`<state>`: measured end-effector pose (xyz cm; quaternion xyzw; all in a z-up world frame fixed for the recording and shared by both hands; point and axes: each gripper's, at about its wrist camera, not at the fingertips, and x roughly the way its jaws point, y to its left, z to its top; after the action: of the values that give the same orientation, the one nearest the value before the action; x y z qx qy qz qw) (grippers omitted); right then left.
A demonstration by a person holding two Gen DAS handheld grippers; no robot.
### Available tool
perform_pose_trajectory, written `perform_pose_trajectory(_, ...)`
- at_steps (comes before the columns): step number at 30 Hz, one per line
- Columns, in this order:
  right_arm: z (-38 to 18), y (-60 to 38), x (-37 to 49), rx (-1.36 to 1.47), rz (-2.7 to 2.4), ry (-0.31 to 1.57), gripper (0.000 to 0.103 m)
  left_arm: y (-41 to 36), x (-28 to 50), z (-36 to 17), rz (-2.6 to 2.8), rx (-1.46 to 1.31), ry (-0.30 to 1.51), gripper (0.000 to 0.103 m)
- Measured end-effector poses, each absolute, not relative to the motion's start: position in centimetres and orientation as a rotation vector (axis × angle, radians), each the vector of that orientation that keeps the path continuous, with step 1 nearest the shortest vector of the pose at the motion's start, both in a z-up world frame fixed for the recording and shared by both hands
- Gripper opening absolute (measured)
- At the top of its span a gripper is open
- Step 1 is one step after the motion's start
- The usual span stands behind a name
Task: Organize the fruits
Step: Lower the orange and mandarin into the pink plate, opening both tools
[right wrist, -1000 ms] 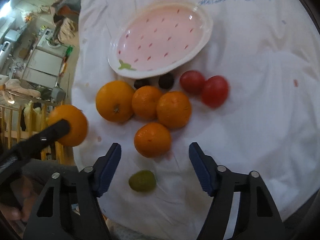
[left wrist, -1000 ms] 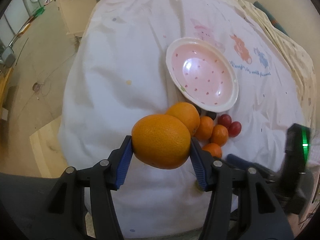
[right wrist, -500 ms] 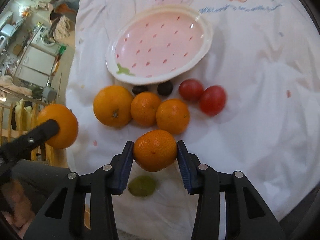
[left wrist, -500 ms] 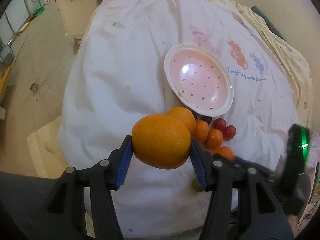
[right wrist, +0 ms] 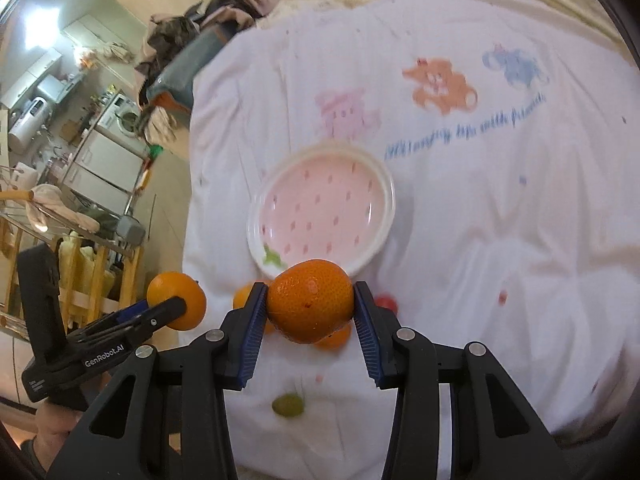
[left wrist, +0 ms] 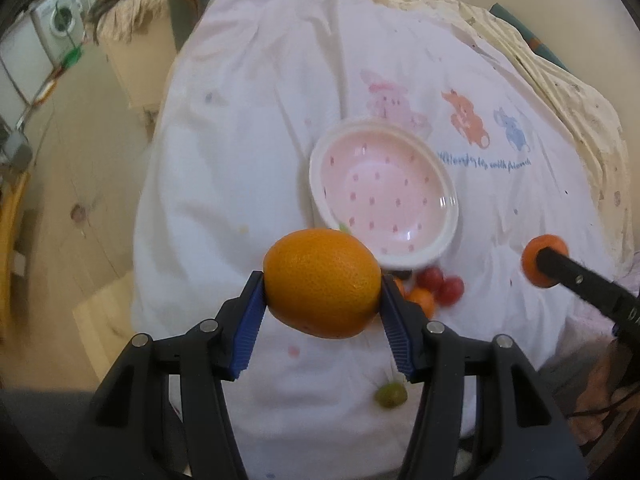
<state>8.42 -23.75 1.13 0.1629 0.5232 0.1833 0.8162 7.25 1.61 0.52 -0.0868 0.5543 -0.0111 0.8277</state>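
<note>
My left gripper (left wrist: 322, 296) is shut on a large orange (left wrist: 322, 282), held in the air above the white cloth. My right gripper (right wrist: 310, 308) is shut on a smaller mandarin (right wrist: 310, 304), also lifted off the cloth. The pink plate (left wrist: 384, 196) with red dots lies on the cloth just beyond both fruits, with nothing on it. Under the held fruits lie more mandarins (left wrist: 424, 300) and two red tomatoes (left wrist: 440, 284), partly hidden. A green grape (right wrist: 287, 405) lies nearest me. In the right wrist view the left gripper (right wrist: 176, 300) with its orange shows at the left.
The white cloth (left wrist: 248, 128) with cartoon animals drapes over a rounded table that drops off on the left to a wooden floor (left wrist: 72, 160). A washing machine (left wrist: 56, 28) and clutter stand far left. A wooden rack (right wrist: 80, 264) stands at the left of the right wrist view.
The right gripper closed on the nearest mandarin and lifted it off the cloth. The left gripper, still holding the orange, rose a little and the plate now sits lower in its view.
</note>
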Motion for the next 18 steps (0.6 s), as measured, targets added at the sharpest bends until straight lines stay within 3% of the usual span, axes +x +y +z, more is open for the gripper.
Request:
perform_pose_trajectory(8, -0.1, -24.2, 15.4, 0.357, 0.404, 1.111, 0.045, 1.3, 13.7, 0.6, -0.010, -0.118, 1.173, 0.052)
perform_pose_trajectory(18, -6.3, -20.9, 21.8, 0.304, 0.428, 1.225, 0.045, -1.4, 19.1, -4.4, -0.049, -0.061, 1.279, 0.052)
